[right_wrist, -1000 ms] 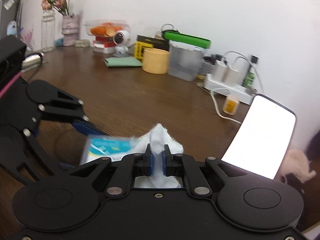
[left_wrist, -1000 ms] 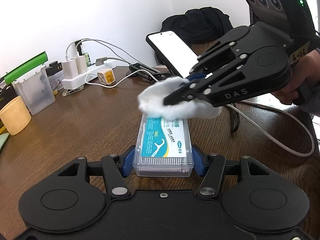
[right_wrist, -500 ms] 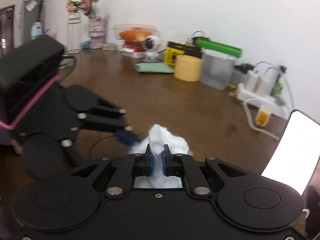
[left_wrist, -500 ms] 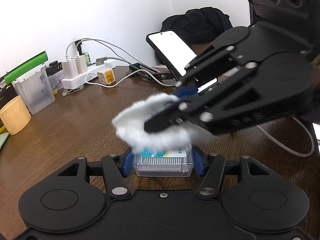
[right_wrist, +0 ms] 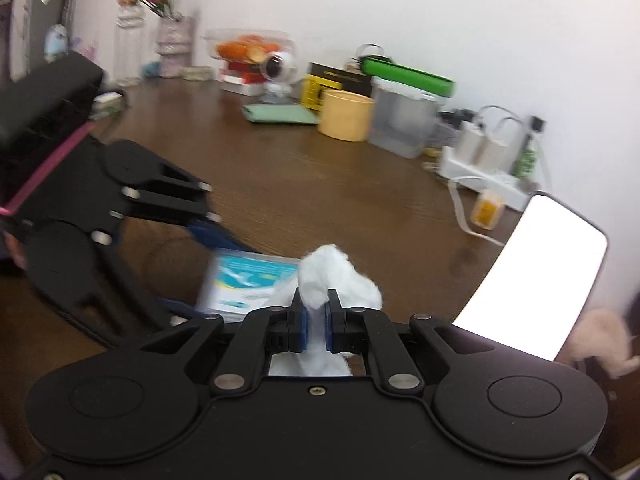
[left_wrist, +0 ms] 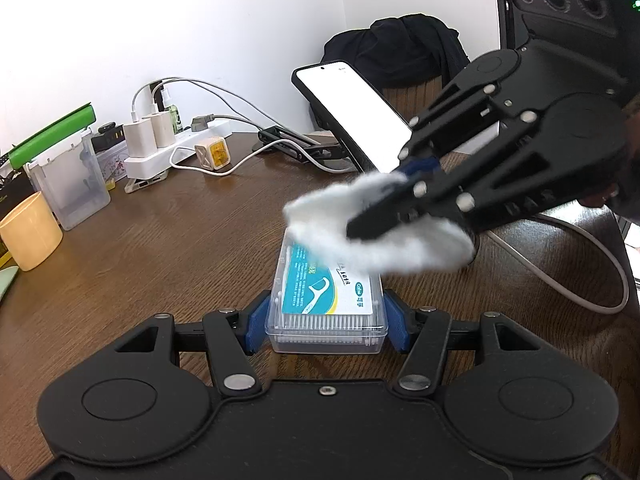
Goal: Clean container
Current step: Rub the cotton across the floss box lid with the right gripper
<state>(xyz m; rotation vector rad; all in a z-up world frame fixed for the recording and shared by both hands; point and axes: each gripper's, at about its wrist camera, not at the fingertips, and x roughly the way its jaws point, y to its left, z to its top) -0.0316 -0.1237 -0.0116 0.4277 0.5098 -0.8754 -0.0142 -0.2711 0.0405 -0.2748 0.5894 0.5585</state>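
A clear plastic floss-pick box point(left_wrist: 328, 304) with a teal label lies flat on the brown table, and my left gripper point(left_wrist: 326, 322) is shut on its near end with blue pads on both sides. My right gripper point(left_wrist: 360, 224) is shut on a wad of white tissue point(left_wrist: 376, 240), which rests over the far half of the box lid. In the right wrist view the tissue point(right_wrist: 332, 276) bulges out between the shut fingers of the right gripper point(right_wrist: 316, 312), with the box point(right_wrist: 244, 280) just left of it and the left gripper point(right_wrist: 200, 236) beyond.
A lit phone point(left_wrist: 356, 116) leans on a stand behind the box. A power strip with chargers point(left_wrist: 160, 140) and cables, a clear bin with a green lid point(left_wrist: 68, 176) and a yellow cup point(left_wrist: 28, 232) stand at the back left. A grey cable point(left_wrist: 580, 264) loops at right.
The right gripper has swept the tissue across the lid: toward the near left half a second ago, and now back to the far right, which uncovers the label again. The left gripper has held still.
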